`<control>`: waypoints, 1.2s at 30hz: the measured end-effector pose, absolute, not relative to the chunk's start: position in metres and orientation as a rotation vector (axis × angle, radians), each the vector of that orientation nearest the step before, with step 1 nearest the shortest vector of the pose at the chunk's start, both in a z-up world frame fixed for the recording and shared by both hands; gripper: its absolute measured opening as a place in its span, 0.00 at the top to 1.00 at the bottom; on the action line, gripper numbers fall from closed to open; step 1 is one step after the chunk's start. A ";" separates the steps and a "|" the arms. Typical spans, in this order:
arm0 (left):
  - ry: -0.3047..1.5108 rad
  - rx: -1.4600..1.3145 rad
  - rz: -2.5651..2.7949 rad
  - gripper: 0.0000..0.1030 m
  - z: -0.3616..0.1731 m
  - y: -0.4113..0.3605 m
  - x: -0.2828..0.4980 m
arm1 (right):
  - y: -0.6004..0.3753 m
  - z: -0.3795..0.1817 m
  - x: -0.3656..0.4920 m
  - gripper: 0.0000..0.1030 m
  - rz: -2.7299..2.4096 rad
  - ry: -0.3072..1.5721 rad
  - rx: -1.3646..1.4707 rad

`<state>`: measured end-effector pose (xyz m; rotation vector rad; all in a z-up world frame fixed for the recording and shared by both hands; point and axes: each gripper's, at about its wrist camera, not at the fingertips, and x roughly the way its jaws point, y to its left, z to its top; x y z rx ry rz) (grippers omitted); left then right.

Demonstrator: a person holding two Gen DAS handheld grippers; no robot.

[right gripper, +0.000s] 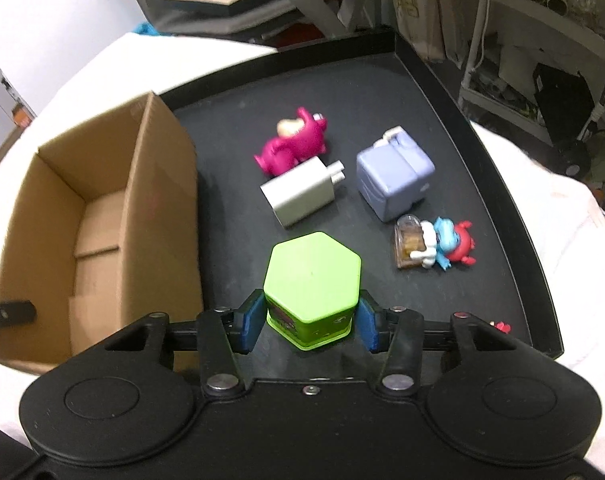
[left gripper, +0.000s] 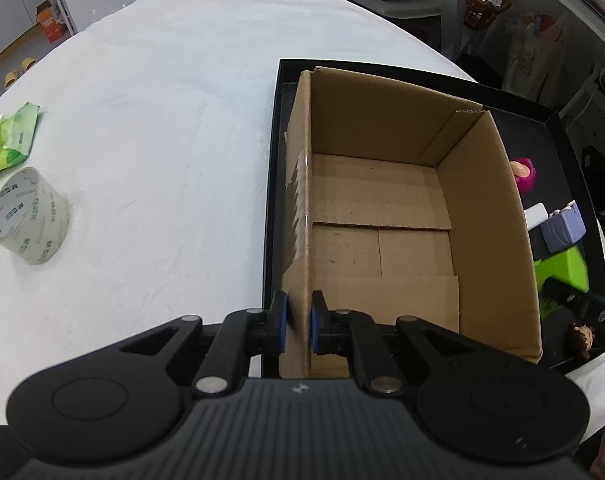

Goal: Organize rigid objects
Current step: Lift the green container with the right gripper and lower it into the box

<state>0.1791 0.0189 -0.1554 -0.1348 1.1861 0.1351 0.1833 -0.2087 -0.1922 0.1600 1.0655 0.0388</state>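
Over on the left, the left gripper (left gripper: 298, 326) is clamped on the near left wall of the cardboard box (left gripper: 382, 216), one blue pad outside and one inside, the jaws almost together on the thin board. The box stands open and empty in the left part of the black tray (right gripper: 502, 184). To its right, the right gripper (right gripper: 312, 322) has its jaws part-way apart around the green hexagonal tin (right gripper: 312, 280), a blue pad against each side of it; the tin stands upright on the tray floor just beside the box. Beyond it lie a white charger (right gripper: 300, 194), a pink toy figure (right gripper: 292, 146), a lavender block (right gripper: 394, 174) and a small blue-and-red figure (right gripper: 442, 246).
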 end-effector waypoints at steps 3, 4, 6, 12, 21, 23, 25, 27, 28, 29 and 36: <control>1.183 -0.142 0.145 0.90 -0.155 0.020 0.175 | -0.211 -0.182 0.181 0.55 0.049 1.018 0.184; 1.183 -0.146 0.150 0.90 -0.155 0.020 0.174 | -0.211 -0.179 0.180 0.55 0.057 0.999 0.195; 1.187 -0.154 0.153 0.90 -0.155 0.022 0.172 | -0.212 -0.172 0.179 0.55 0.074 0.970 0.209; 1.183 -0.148 0.173 0.88 -0.150 0.024 0.169 | -0.214 -0.157 0.178 0.55 0.120 0.891 0.245; 1.174 -0.138 0.147 0.86 -0.145 0.024 0.167 | -0.196 -0.137 0.175 0.55 0.178 0.815 0.245; 1.170 -0.142 0.145 0.86 -0.145 0.025 0.167 | -0.192 -0.134 0.175 0.55 0.199 0.804 0.244; 1.168 -0.151 0.144 0.86 -0.147 0.027 0.167 | -0.188 -0.132 0.175 0.55 0.215 0.792 0.237; 1.169 -0.159 0.145 0.86 -0.148 0.029 0.168 | -0.183 -0.129 0.177 0.55 0.233 0.785 0.234; 1.169 -0.162 0.144 0.86 -0.148 0.030 0.169 | -0.180 -0.128 0.179 0.55 0.240 0.784 0.233; 1.169 -0.167 0.143 0.86 -0.148 0.031 0.169 | -0.177 -0.126 0.182 0.55 0.252 0.782 0.230; 1.172 -0.199 0.141 0.86 -0.152 0.038 0.180 | -0.142 -0.119 0.198 0.55 0.342 0.769 0.169</control>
